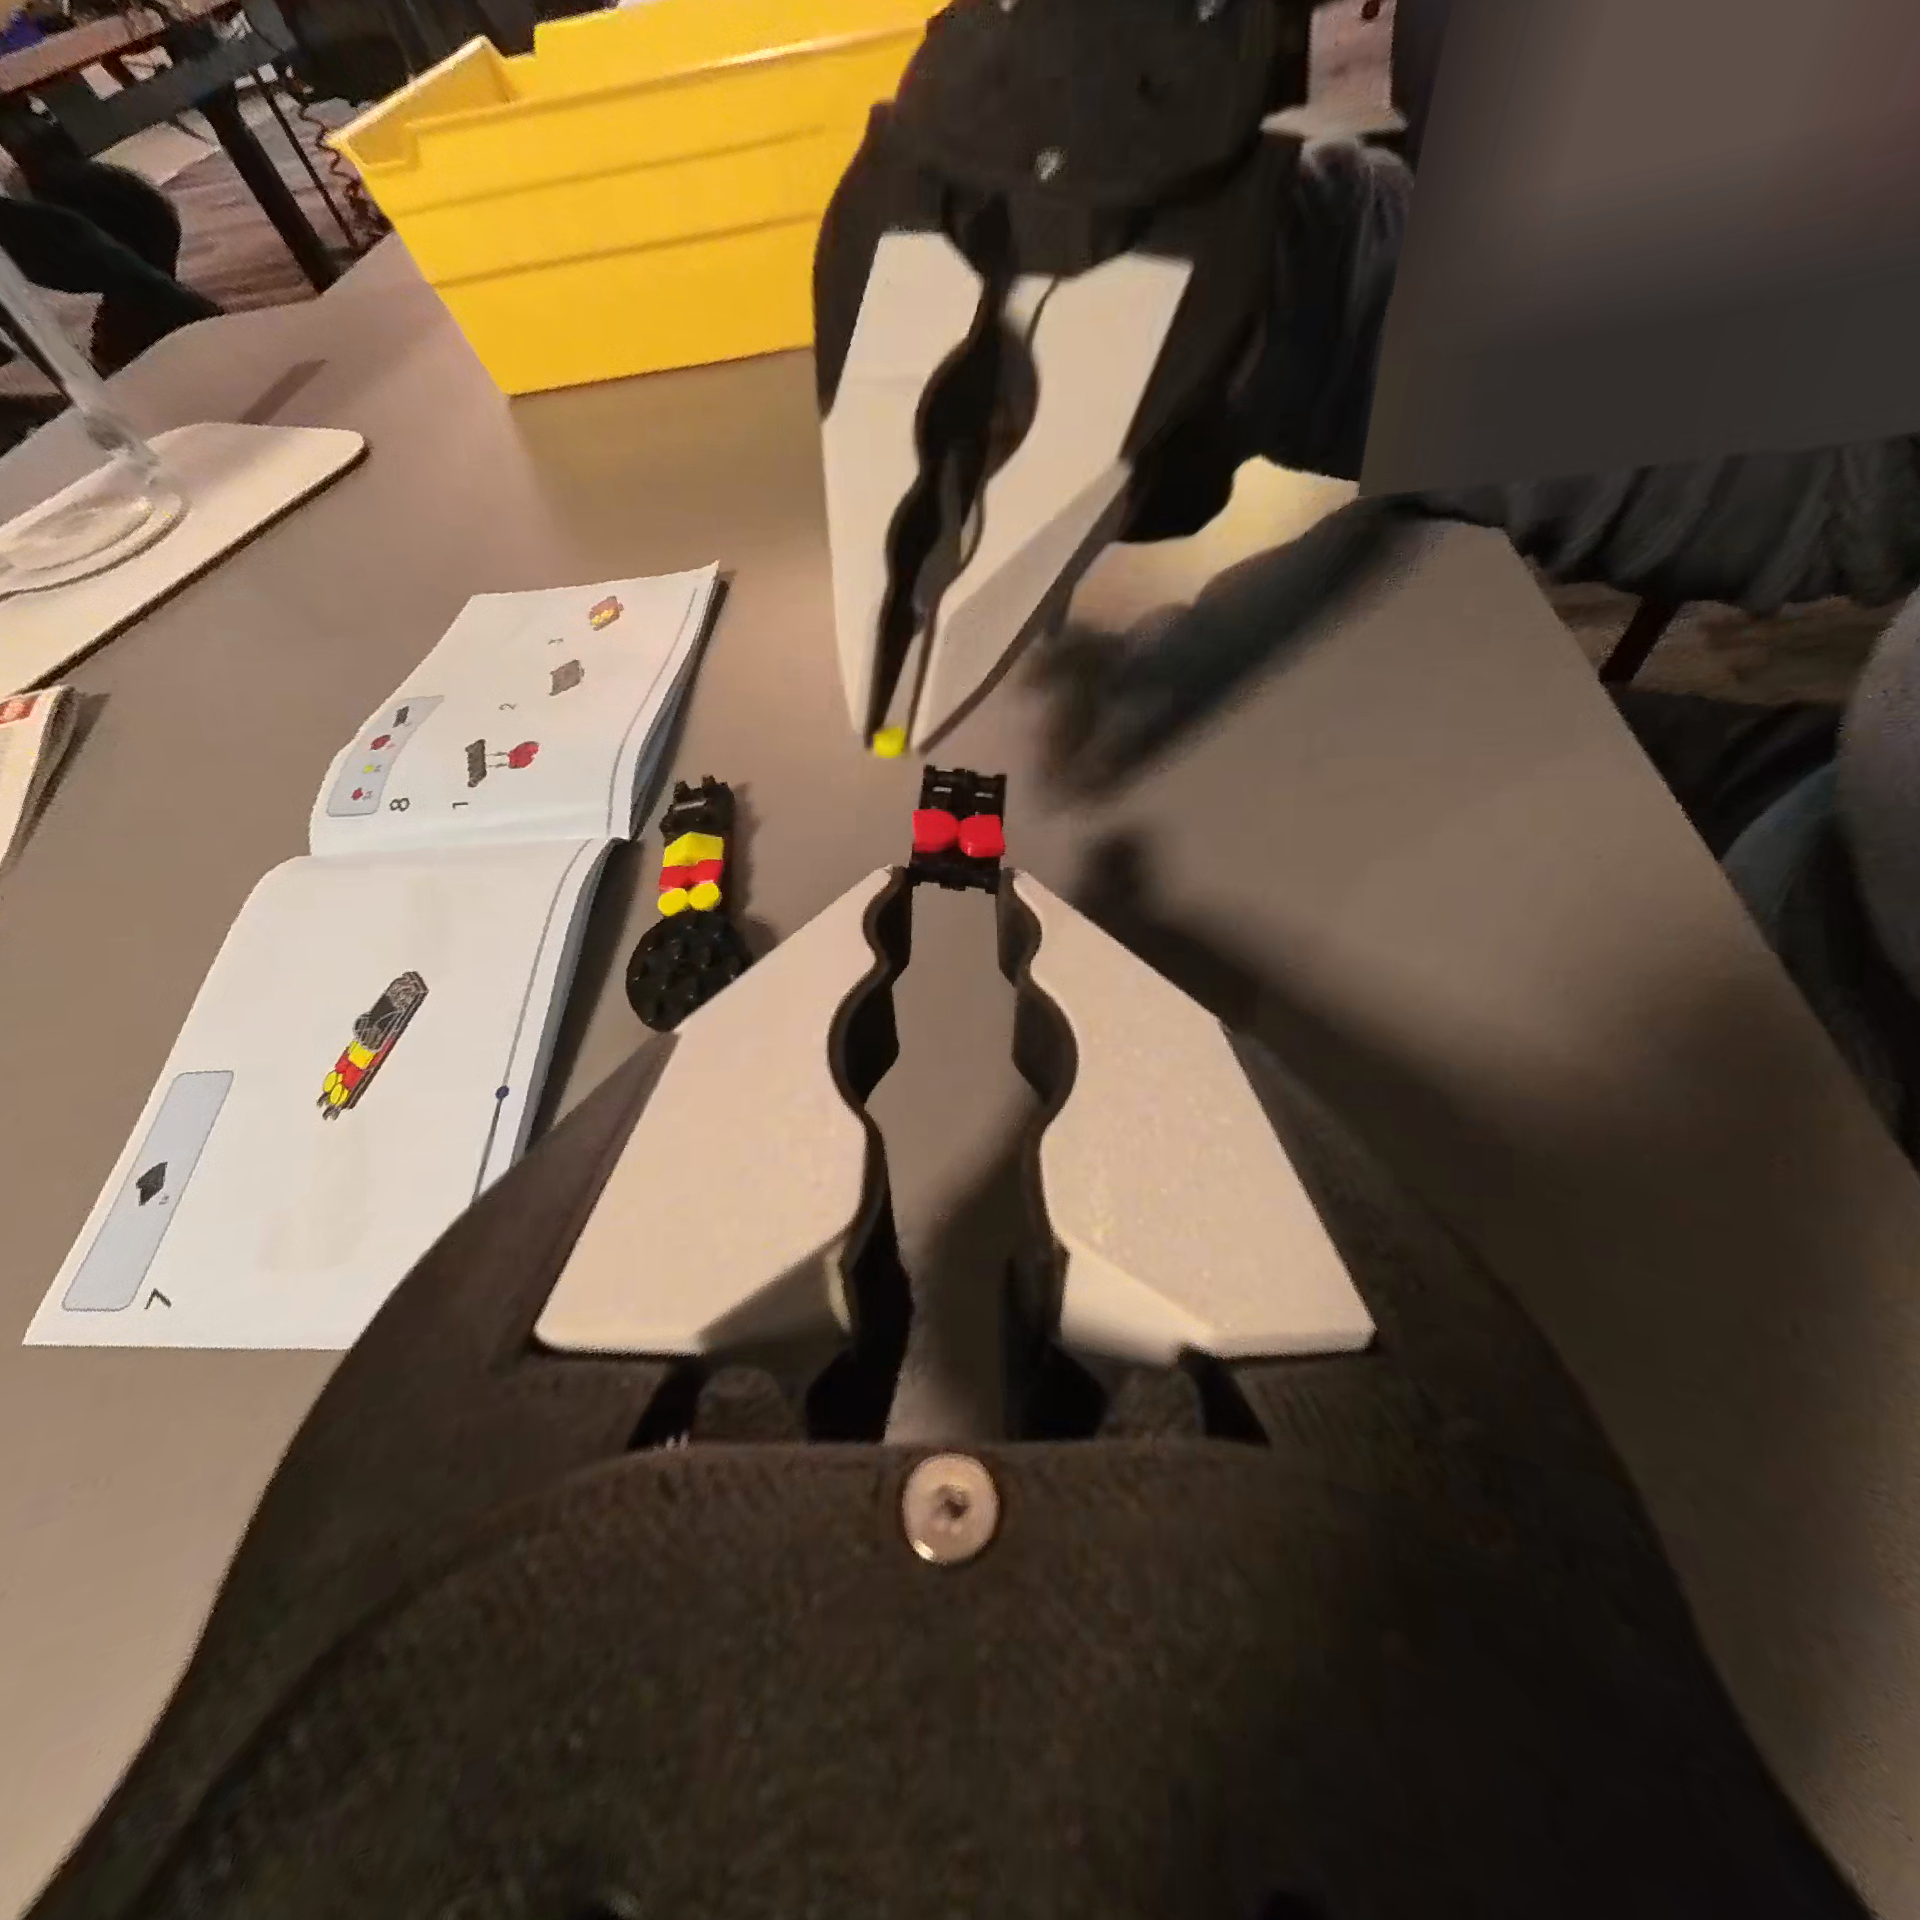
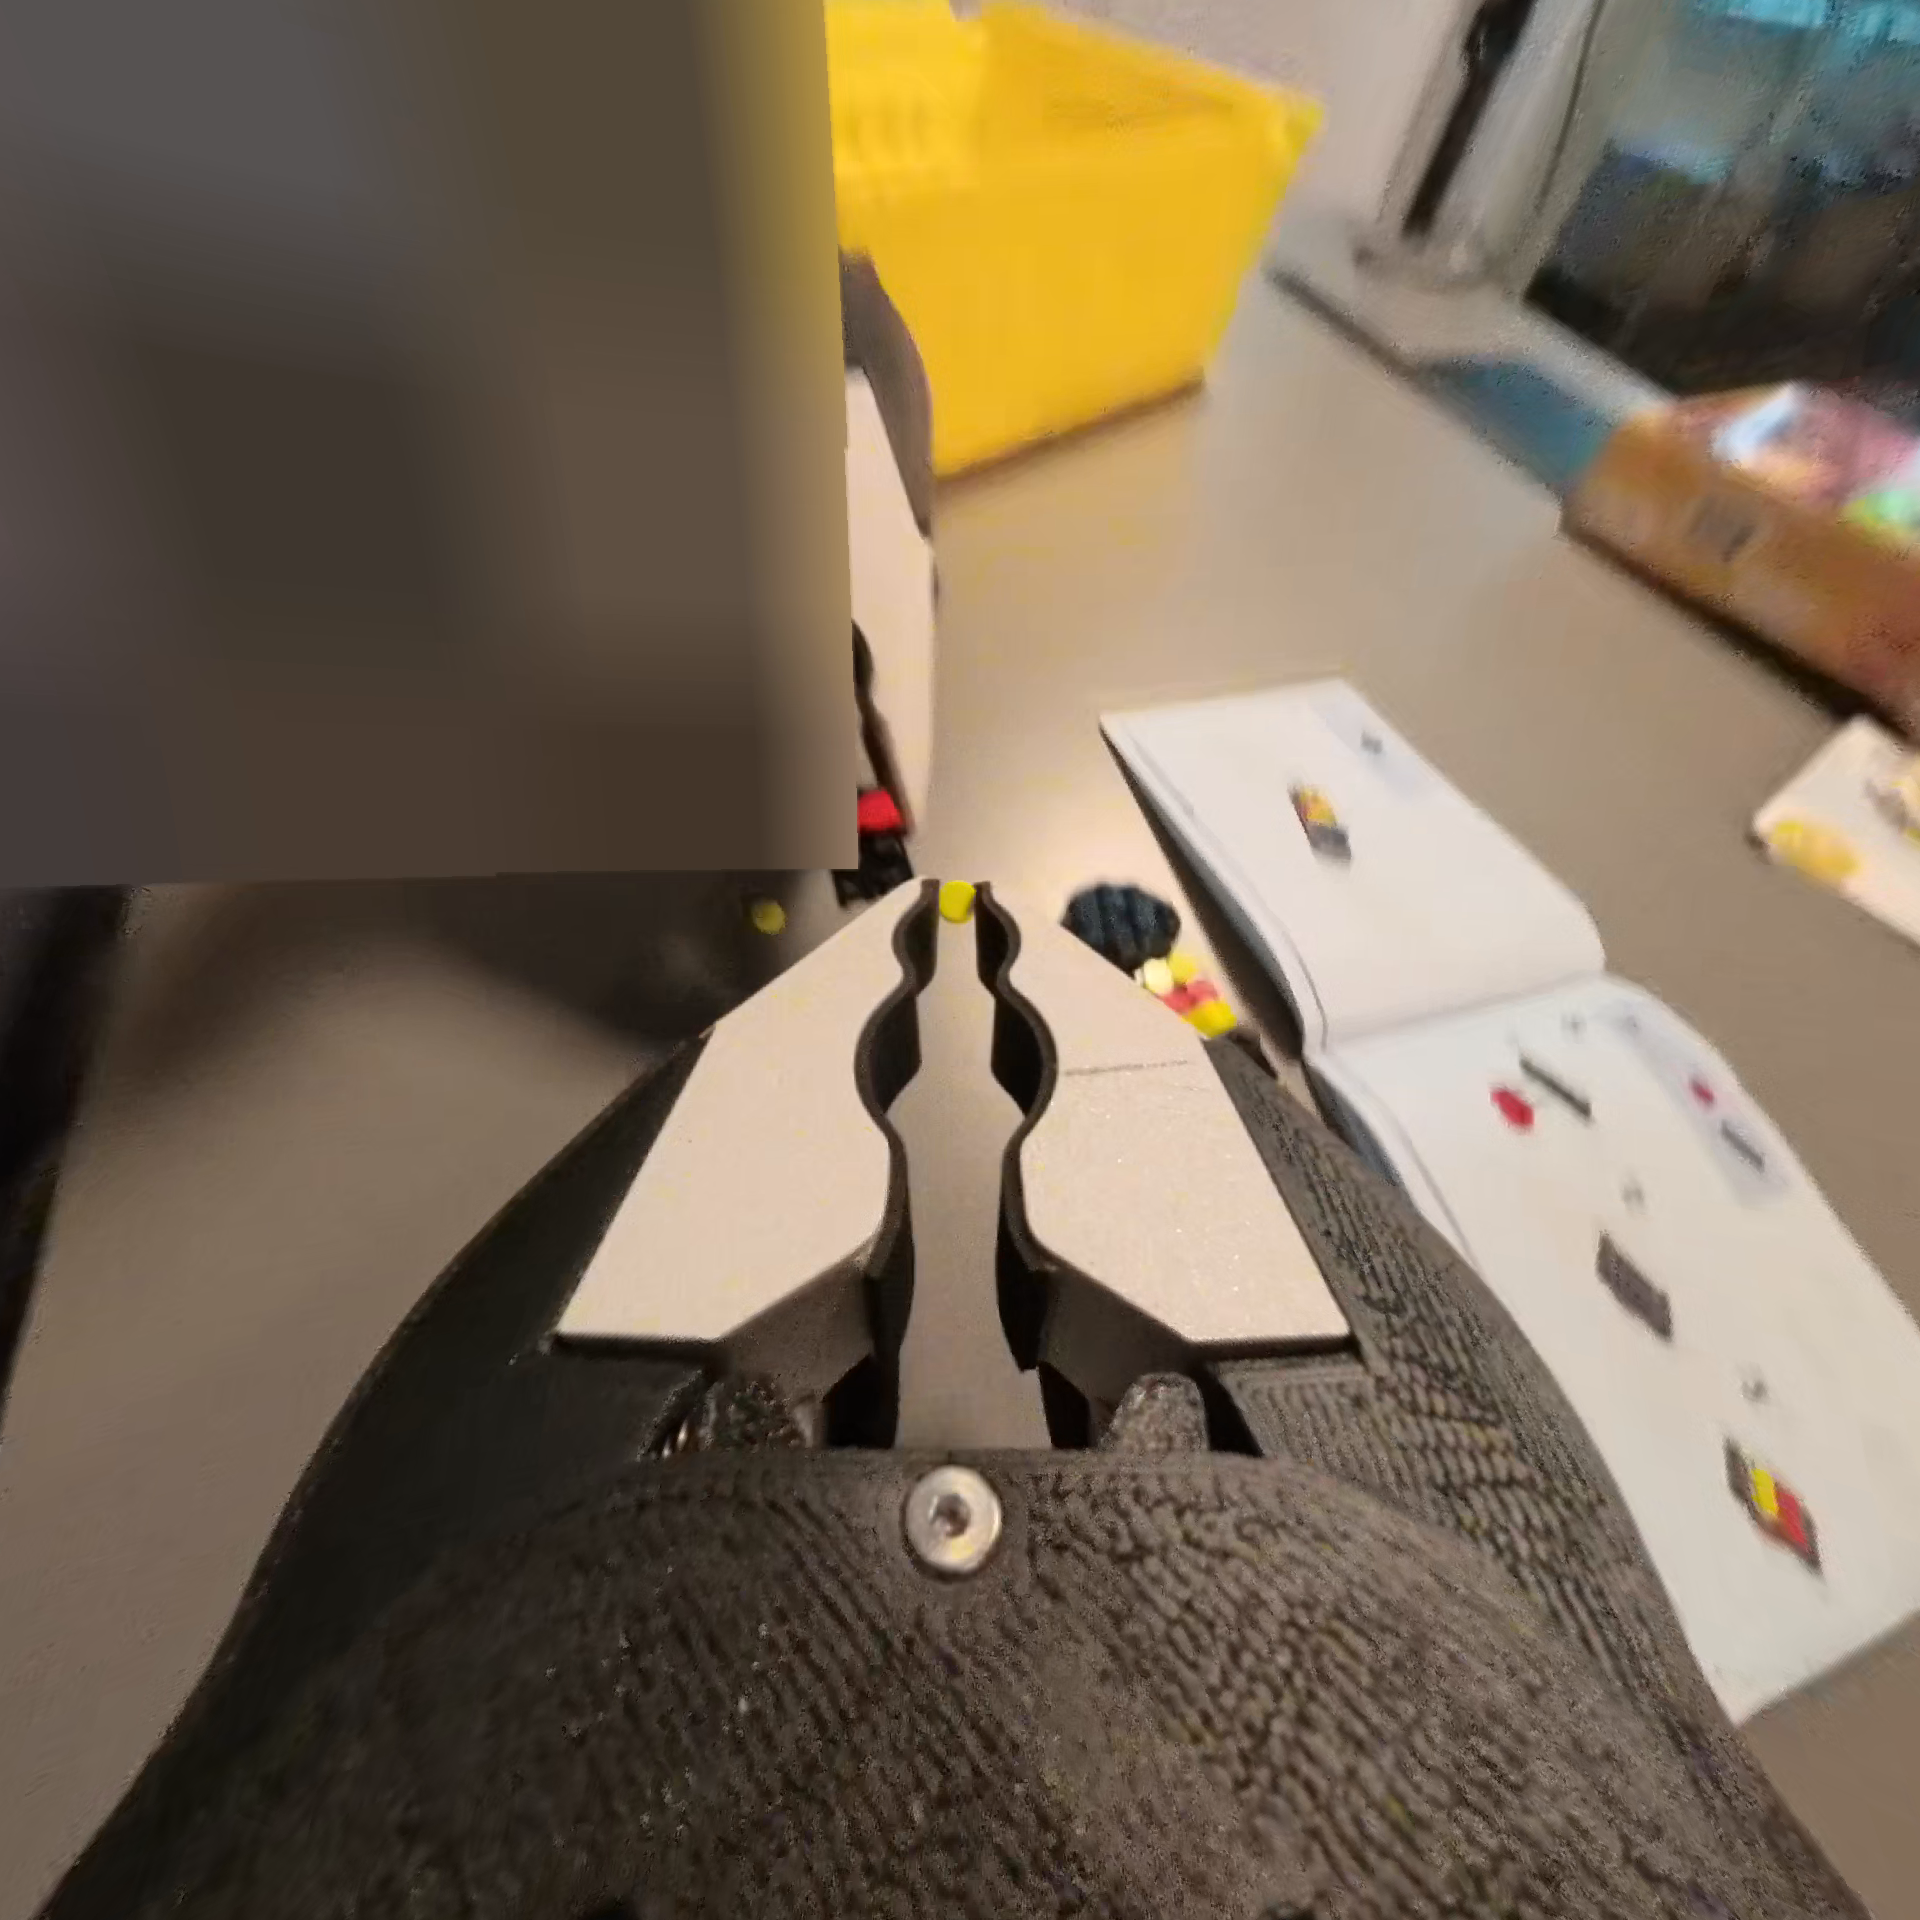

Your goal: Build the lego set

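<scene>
The left gripper (image 1: 951,883) pinched the black-and-red piece (image 1: 958,829) beside the booklet (image 1: 499,727) on the table (image 1: 260,582). The right gripper (image 2: 954,900) clamped a yellow stud (image 2: 954,900) (tiny). Next, I judged, the stud needed careful seating on the piece.

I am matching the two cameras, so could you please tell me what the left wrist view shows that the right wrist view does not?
Only the left wrist view: the left gripper clamping a black plate with two red pieces.

Only the right wrist view: a loose yellow stud and an orange cardboard box.

Both: right gripper pinching a small yellow stud, open instruction booklet, yellow plastic bin.
</scene>
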Demonstrator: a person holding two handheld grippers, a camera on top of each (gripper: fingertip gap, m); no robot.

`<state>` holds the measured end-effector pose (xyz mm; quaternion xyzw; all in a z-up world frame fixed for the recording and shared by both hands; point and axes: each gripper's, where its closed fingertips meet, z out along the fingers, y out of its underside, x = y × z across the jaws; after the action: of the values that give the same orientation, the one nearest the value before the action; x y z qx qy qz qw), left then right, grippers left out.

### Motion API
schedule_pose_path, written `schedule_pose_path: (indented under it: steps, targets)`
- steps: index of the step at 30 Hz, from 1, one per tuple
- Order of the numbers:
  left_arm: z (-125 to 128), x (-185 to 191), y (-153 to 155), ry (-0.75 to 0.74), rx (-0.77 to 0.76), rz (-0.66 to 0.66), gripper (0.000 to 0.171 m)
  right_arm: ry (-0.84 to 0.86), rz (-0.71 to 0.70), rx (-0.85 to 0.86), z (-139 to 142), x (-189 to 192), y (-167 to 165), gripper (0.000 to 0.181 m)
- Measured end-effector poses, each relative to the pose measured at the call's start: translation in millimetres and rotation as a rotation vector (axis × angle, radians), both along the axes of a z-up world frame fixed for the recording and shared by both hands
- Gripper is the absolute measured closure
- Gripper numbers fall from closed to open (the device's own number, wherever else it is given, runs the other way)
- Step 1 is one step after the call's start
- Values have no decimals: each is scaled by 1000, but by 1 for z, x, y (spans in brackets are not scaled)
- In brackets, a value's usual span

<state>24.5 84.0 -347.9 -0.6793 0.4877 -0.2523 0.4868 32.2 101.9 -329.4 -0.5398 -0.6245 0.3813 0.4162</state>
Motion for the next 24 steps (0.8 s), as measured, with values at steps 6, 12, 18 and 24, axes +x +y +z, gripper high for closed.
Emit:
schedule_pose_path:
  steps: [6, 12, 18, 24]
  targets:
    - [6, 0, -5, -36, 25, -30, 156, -65, 81, 62, 5, -5, -15, 177]
    - [8, 0, -7, -39, 45, -40, 156, -96, 121, 80, 5, -12, -24, 177]
    - [8, 0, -8, -42, 51, -40, 156, -103, 122, 98, 5, -13, -25, 176]
    - [8, 1, -9, -39, 57, -44, 156, -94, 119, 95, 4, -14, -25, 170]
